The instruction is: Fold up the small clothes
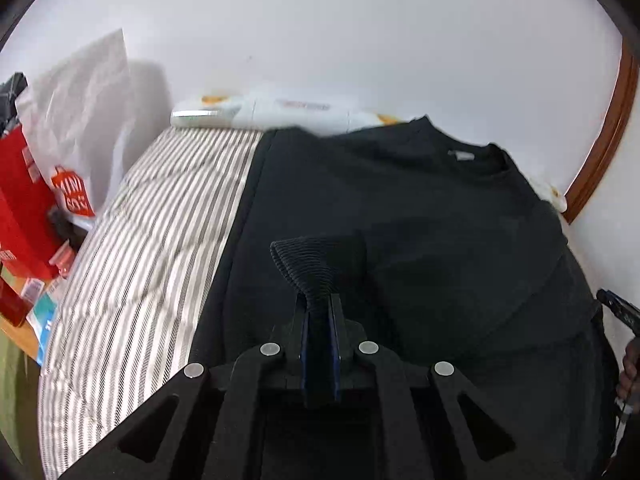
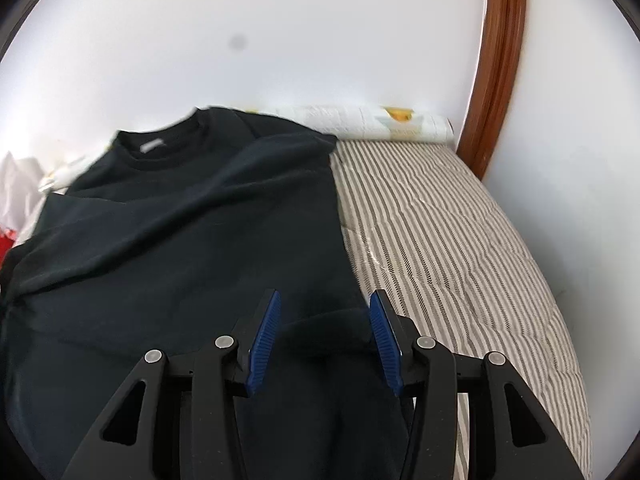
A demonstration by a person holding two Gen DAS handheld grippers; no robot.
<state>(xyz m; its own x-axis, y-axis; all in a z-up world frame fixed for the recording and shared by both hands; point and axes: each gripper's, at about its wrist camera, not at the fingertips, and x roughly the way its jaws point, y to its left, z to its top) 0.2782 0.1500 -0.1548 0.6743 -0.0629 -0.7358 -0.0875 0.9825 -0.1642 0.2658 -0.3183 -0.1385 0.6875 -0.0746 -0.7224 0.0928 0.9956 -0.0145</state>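
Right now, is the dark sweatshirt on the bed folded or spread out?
Mostly spread: the sweatshirt lies flat on the striped bedcover, collar away from the cameras. The left gripper pinches its ribbed cuff.

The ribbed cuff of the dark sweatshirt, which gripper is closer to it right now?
Left. The left gripper is shut on the ribbed cuff, holding it above the sweatshirt. The right gripper hangs open over the garment's other edge, gripping nothing.

The sweater (image 1: 420,220) is black, with a grey label at its collar. The bed cover (image 2: 460,248) has grey and white stripes. The box (image 1: 20,200) is red.
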